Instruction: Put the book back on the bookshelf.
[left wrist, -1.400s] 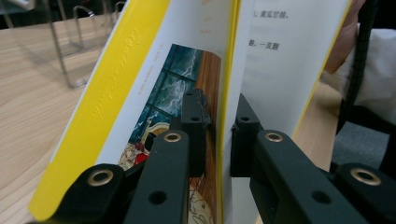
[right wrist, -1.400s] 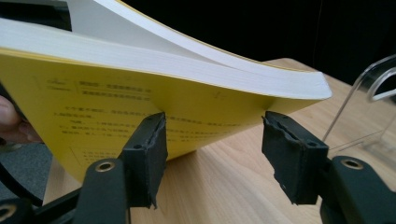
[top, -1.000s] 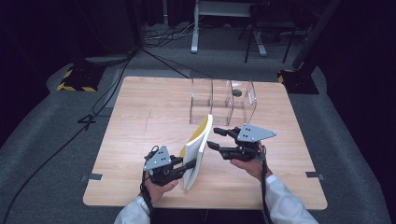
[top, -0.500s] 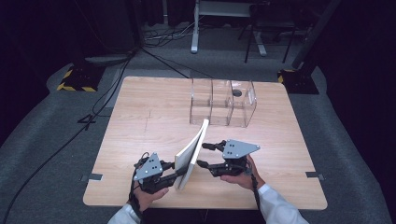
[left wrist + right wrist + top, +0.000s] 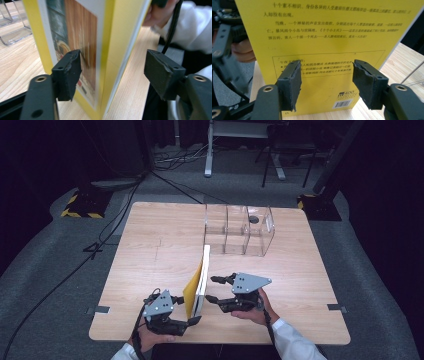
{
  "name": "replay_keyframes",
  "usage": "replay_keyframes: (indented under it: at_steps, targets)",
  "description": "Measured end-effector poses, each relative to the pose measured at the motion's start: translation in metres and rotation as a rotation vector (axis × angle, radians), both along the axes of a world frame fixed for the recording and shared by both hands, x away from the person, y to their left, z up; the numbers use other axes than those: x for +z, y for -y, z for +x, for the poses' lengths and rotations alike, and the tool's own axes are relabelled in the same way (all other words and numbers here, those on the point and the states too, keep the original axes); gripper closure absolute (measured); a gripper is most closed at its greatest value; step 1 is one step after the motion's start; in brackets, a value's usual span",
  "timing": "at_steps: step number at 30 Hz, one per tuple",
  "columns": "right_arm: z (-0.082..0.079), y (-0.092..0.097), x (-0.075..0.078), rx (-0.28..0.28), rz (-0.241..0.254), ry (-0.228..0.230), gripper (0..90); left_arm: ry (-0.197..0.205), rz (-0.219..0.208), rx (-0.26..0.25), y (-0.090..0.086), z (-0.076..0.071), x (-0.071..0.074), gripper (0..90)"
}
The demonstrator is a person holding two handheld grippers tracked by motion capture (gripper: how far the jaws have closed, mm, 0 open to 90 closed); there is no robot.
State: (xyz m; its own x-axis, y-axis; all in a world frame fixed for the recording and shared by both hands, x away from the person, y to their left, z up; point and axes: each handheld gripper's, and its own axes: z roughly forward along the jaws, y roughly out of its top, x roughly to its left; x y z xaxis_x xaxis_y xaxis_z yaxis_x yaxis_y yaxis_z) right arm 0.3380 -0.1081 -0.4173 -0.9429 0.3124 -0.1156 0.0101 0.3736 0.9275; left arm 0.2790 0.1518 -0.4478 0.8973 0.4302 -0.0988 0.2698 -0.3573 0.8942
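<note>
A yellow book (image 5: pixel 201 279) stands on its lower edge on the wooden table (image 5: pixel 150 245), spine toward the near side. My left gripper (image 5: pixel 186 310) is at its near end. In the left gripper view the book (image 5: pixel 75 35) sits between the jaws of that gripper (image 5: pixel 112 67), which have just been opening. One pad is close to the front cover and the other stands well clear of it. My right gripper (image 5: pixel 210 289) is open to the right of the book. In its own view, my right gripper (image 5: pixel 325 75) faces the back cover (image 5: pixel 324 30) with nothing between the jaws.
A clear plastic organiser (image 5: pixel 240 230) with three compartments stands at the back of the table, with a small dark object (image 5: pixel 254 219) in its right part. The near table edge lies just below both hands. Cables and stands are on the floor beyond.
My left jaws have opened off the book, which now stands between them. The right gripper has come nearer and lower beside the back cover. The left hand has shifted a little left.
</note>
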Motion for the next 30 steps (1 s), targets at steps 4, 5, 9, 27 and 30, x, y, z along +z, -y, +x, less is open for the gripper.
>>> replay_keyframes:
  at_steps: [4,5,9,27,30]
  targets:
    - [0.000,-0.002,-0.001,-0.003,-0.007,0.001,39.9,0.015,0.033,0.038,0.011,-0.001,-0.003,25.2]
    - [0.001,-0.002,-0.001,-0.004,-0.007,0.001,39.6,0.017,0.035,0.060,0.014,-0.001,-0.004,24.7]
    - [0.002,-0.004,-0.001,-0.012,-0.005,-0.001,36.4,0.056,0.064,0.150,0.018,-0.001,-0.004,36.8]
    - [0.025,0.026,-0.005,-0.168,0.047,-0.051,30.1,0.021,-0.020,0.049,-0.018,0.005,-0.008,75.0]
    - [0.032,0.035,-0.007,-0.086,0.038,-0.083,28.3,0.007,-0.039,-0.019,-0.019,0.007,-0.009,74.8]
